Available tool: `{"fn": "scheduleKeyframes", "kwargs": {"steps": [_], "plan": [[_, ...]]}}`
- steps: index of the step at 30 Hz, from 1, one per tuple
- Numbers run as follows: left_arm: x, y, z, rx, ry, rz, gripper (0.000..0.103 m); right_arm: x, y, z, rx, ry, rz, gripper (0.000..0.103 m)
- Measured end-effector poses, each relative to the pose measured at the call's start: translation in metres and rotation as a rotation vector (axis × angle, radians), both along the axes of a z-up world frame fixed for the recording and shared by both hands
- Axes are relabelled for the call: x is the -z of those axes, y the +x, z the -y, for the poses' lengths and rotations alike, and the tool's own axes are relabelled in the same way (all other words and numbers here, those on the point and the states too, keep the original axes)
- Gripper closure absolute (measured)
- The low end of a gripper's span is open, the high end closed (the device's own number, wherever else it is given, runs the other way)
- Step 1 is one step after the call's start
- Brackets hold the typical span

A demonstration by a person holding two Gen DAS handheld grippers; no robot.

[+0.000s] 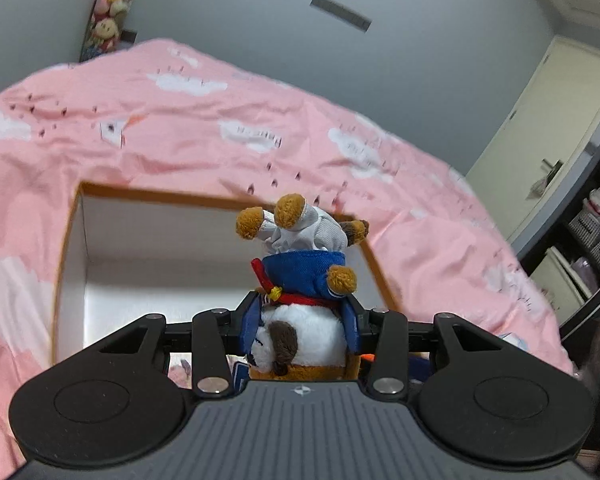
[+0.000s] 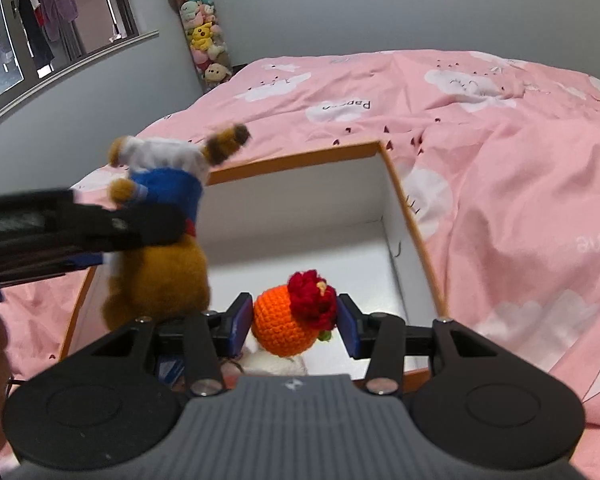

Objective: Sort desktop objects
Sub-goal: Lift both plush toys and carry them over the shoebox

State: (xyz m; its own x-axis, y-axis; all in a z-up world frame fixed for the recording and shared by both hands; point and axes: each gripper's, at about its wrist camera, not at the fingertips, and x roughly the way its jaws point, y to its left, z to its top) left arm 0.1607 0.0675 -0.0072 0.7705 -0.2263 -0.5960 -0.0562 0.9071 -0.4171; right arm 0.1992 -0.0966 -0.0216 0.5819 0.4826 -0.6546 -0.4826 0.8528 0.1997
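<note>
My left gripper (image 1: 300,324) is shut on a plush dog (image 1: 300,276) in a blue jacket and white trousers, held head-down with its legs pointing away, above the near edge of an open orange-rimmed white box (image 1: 76,216). In the right wrist view the same plush dog (image 2: 160,216) hangs at the left in the left gripper's black fingers (image 2: 112,224). My right gripper (image 2: 294,322) is shut on an orange crocheted doll (image 2: 288,320) with a red flower, over the near end of the box (image 2: 404,196).
The box lies on a bed with a pink cloud-print cover (image 2: 500,160). A tall tube of plush toys (image 2: 204,36) stands in the far corner. A door (image 1: 548,136) and shelves (image 1: 592,248) are at the right in the left wrist view.
</note>
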Motion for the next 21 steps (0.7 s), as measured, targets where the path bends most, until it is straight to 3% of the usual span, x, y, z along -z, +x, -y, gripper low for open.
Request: {"fn": "scheduleKeyframes", "kwargs": {"steps": [7,21], "plan": [[0.026,0.009,0.011,0.011,0.05,-0.082,0.055,0.01,0.006,0.0,0.002,-0.038,-0.016,0.054],[0.036,0.011,0.019,0.01,0.065,-0.09,0.047,0.023,0.01,-0.003,0.001,-0.141,0.011,0.054]]}}
